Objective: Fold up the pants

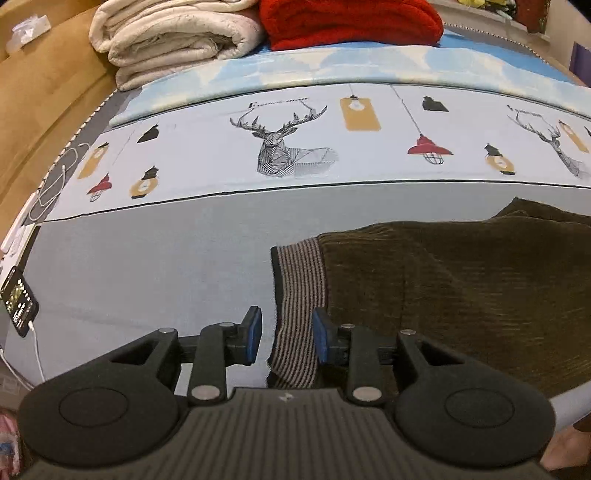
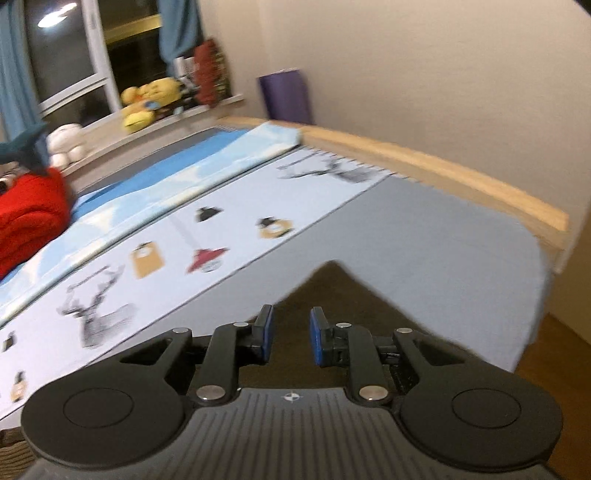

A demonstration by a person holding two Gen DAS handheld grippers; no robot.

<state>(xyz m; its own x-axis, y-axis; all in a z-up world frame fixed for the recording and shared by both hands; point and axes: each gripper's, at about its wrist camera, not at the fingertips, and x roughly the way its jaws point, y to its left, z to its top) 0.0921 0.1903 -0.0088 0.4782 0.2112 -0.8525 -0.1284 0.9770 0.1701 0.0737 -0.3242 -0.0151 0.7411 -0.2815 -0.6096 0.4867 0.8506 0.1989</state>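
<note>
- The left gripper (image 1: 287, 334) hangs with its blue pads parted and nothing pinched, right over the striped cuff (image 1: 301, 295) of the brown pants (image 1: 461, 295).
- The right gripper (image 2: 291, 338) is likewise parted and empty above a pointed corner of the pants (image 2: 332, 291).
- The pants lie flat on the grey bed sheet (image 1: 166, 266).
- Next, I'd say, grab both edges squarely and lift together.

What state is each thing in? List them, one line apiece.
Pants: folded flat on the bed, striped waistband showing.
Left gripper: open, holding nothing.
Right gripper: open, holding nothing.
White blanket: folded.
Red blanket: folded.
Phone: screen lit, cable plugged in.
</note>
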